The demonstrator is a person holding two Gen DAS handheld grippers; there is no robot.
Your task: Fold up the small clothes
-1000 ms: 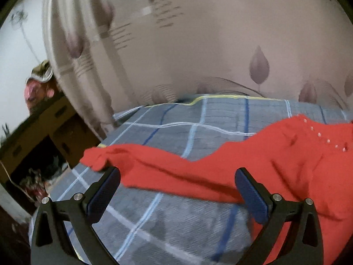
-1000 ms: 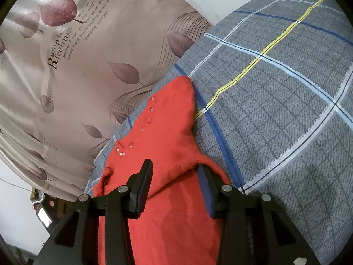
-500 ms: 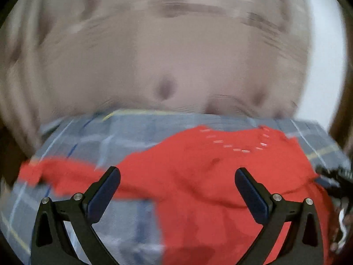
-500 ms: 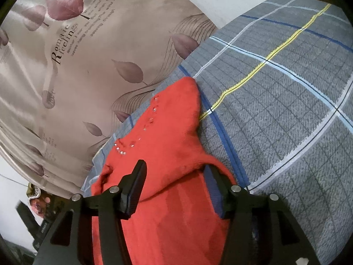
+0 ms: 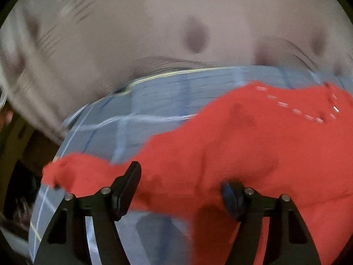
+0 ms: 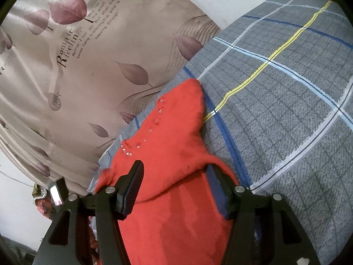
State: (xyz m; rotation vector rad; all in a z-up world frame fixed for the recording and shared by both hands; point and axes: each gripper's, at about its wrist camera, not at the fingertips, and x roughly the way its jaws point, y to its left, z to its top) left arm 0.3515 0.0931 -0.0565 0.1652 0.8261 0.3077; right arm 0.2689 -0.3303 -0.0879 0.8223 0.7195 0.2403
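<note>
Blurring left view; red top [image 5: 253, 145] hiding left gripper [image 5: 181, 190] pad.

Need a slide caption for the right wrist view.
Right claw opening over a red top on the plaid bedcover.

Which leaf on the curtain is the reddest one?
The big leaf at the very top of the curtain, just above the printed words. It is a dark pinkish red, and the other leaves look paler and greyer.
</note>
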